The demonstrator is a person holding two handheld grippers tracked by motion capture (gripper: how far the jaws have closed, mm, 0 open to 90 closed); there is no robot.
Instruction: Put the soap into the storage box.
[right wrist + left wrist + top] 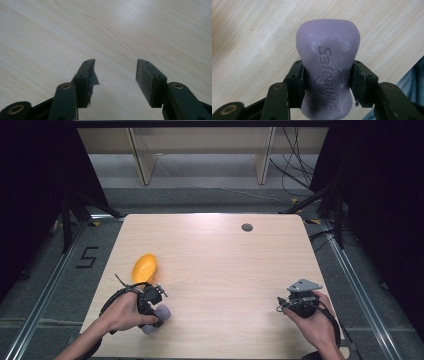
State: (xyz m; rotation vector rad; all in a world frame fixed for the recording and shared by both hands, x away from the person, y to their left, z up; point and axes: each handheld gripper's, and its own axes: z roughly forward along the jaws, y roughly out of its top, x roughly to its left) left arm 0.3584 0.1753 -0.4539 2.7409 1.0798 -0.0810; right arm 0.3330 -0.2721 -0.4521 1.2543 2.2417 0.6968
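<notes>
Two claws were in play over the pale wooden surface (pixel 215 260), each held in one of the person's hands. The left claw (pixel 327 82) was clamped on a purple soap bar (pixel 327 67), its jaws pressed against the bar's narrow waist from both sides, with the wider rounded end sticking out past the tips. In the high view the soap bar (pixel 163 312) sat low near the front left edge of the surface, under the left hand (pixel 125 312); whether it rested on the wood or hung just above it could not be told. The right claw (pixel 115 72) stood with its jaws apart and nothing between them, over bare wood at the front right, well apart from the soap. An orange rounded object (pixel 144 268) lay near the left claw, just beyond it.

The main risk was likely slip. Soap is smooth and waxy, and a tilt or quick swing might let the heavier free end twist in the hold or slide out. Squeezing harder could dent the bar. A loose, torn strip of padding hung from one jaw of the right claw, which would probably weaken any grip it took. Moving forward carelessly could also nudge the orange object.
</notes>
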